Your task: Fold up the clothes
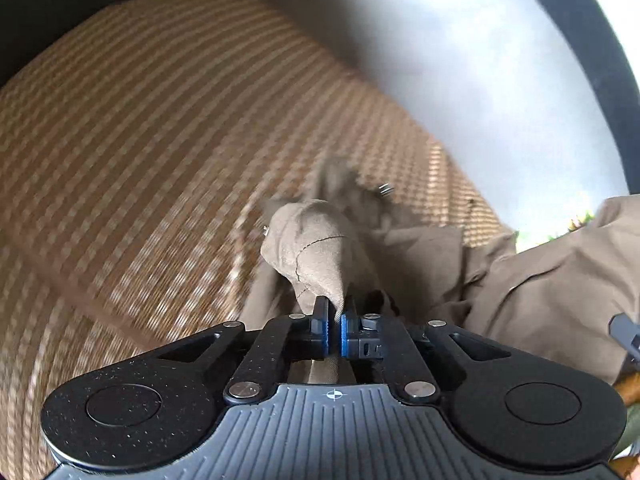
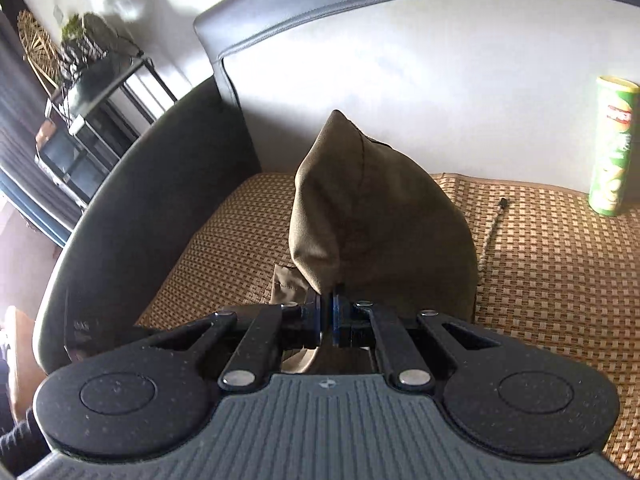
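The left gripper [image 1: 334, 326] has its fingers closed on a bunched fold of the tan garment [image 1: 316, 240], which rises straight ahead of the tips. More of that cloth spreads to the right of the fingers, reaching the frame edge, where a dark part of the other tool [image 1: 624, 334] shows. Left of the fingers and beyond them the woven mat [image 1: 140, 140] lies bare.

The right gripper [image 2: 326, 320] is likewise clamped on the garment [image 2: 360, 208], a peaked fold standing just ahead of its fingers. Left of the fingers the sofa's dark armrest [image 2: 160, 208] bounds the mat [image 2: 560, 280]; to the right it runs open to a green can [image 2: 612, 148] by the backrest.
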Available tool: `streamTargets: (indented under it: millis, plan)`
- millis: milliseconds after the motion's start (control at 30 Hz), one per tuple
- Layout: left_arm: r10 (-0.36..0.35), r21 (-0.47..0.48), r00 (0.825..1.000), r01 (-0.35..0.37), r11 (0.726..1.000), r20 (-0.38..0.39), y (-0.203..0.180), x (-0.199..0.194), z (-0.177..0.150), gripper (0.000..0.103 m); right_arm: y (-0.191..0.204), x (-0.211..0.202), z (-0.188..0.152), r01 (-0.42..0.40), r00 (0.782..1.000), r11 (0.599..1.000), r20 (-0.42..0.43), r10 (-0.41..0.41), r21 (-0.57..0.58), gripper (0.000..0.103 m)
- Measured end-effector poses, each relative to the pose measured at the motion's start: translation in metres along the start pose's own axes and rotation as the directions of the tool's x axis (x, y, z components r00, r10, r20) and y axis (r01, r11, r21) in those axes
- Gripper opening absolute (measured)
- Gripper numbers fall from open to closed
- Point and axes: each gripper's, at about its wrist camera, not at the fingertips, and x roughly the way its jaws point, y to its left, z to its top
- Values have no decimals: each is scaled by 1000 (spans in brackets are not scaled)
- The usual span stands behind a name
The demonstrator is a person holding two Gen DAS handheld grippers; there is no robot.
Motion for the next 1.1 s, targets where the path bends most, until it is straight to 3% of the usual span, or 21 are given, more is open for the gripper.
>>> streamTargets:
  millis: [100, 233, 333, 433, 467, 500, 567, 633, 767, 933, 967, 1000, 1033, 1100]
  plan:
    - [-77, 82, 997, 76, 994, 0, -32, 10, 22, 0, -9, -14, -5, -23, 1000, 1000, 21, 23, 17, 4]
    - [-127, 238, 992, 128, 963, -21, -82, 43, 54, 0, -5, -24, -6, -74, 997, 997, 33, 73, 11, 0]
    - [-84, 241, 995, 95, 966, -54, -79, 70, 62, 0, 4, -17, -6, -1, 1000, 999, 19, 2, -42, 0]
    - [-73, 204, 995, 85, 975, -66, -65, 84, 62, 0, 6, -2, -4, 50, 999, 998, 4, -50, -23, 5]
    - [-75, 192, 995, 87, 977, -65, -59, 84, 60, 0, 9, 2, -3, 85, 996, 996, 14, -85, -36, 15]
    - [-77, 181, 995, 88, 980, -65, -54, 84, 59, 0, 13, 8, 1, 126, 992, 991, 26, -124, -53, 52]
    - [-88, 170, 994, 98, 980, -64, -46, 80, 58, 0, 24, 24, 14, 235, 971, 966, 64, -229, -107, 90]
    - [-86, 173, 994, 97, 980, -65, -40, 74, 60, 0, 35, 39, 28, 330, 943, 931, 103, -317, -154, 87]
    - [-79, 163, 994, 91, 982, -74, -24, 66, 67, 2, 40, 66, 42, 342, 940, 921, 51, -338, -189, 87]
    - [-64, 148, 993, 78, 986, -95, -1, 57, 70, 28, 39, 93, 45, 325, 937, 915, -53, -346, -239, 86]
    - [-54, 146, 994, 68, 987, -97, 1, 56, 68, 32, 39, 98, 45, 321, 935, 914, -74, -348, -249, 64]
    - [-43, 144, 994, 58, 988, -101, 3, 55, 67, 43, 39, 103, 46, 316, 932, 913, -95, -350, -259, 22]
    - [-17, 147, 994, 33, 989, -106, 5, 53, 66, 65, 39, 108, 46, 312, 929, 912, -115, -352, -268, 14]
    - [53, 159, 992, -35, 987, -113, 5, 50, 63, 81, 38, 119, 47, 302, 922, 909, -156, -355, -287, 11]
